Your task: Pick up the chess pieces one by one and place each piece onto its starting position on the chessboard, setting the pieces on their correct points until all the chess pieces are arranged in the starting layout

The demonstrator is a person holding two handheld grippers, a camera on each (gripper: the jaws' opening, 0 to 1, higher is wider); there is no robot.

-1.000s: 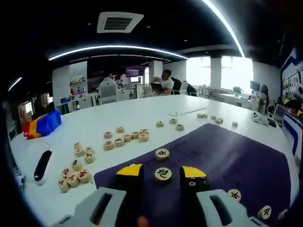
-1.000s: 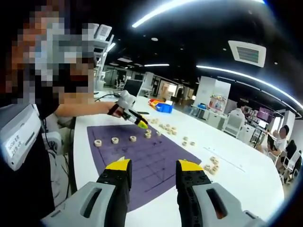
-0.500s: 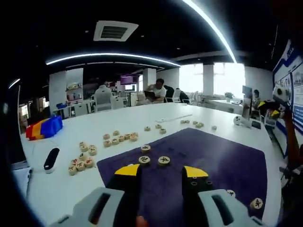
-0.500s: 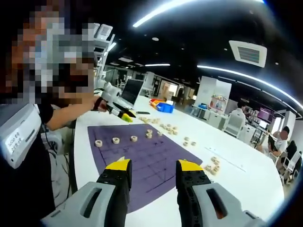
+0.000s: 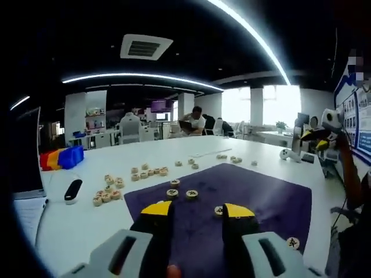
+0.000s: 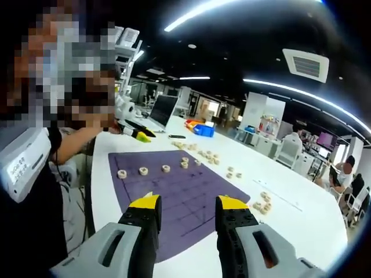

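The purple chessboard mat (image 5: 255,188) lies ahead of my left gripper (image 5: 197,211), which is open and empty above the mat's near edge. Round wooden pieces (image 5: 191,194) rest on the mat beyond its jaws, and one more piece (image 5: 218,211) sits close to the right jaw. My right gripper (image 6: 188,202) is open and empty, held over the chessboard mat (image 6: 174,188) near its edge. A row of pieces (image 6: 142,171) lies along the mat's far side. The left gripper (image 6: 138,134) hangs above the table beyond the mat, in a person's hand. The right gripper (image 5: 317,134) is raised at the right.
Loose pieces (image 5: 107,194) lie in clusters on the white table (image 5: 81,226), with more loose pieces (image 6: 262,202) past the mat. A black handset (image 5: 72,191), coloured bins (image 5: 61,157) and a laptop (image 6: 161,111) stand at the table's side. People sit at desks behind.
My left gripper has drawn back and risen from the mat, leaving behind the piece that lay between its jaws. The right gripper has held still.
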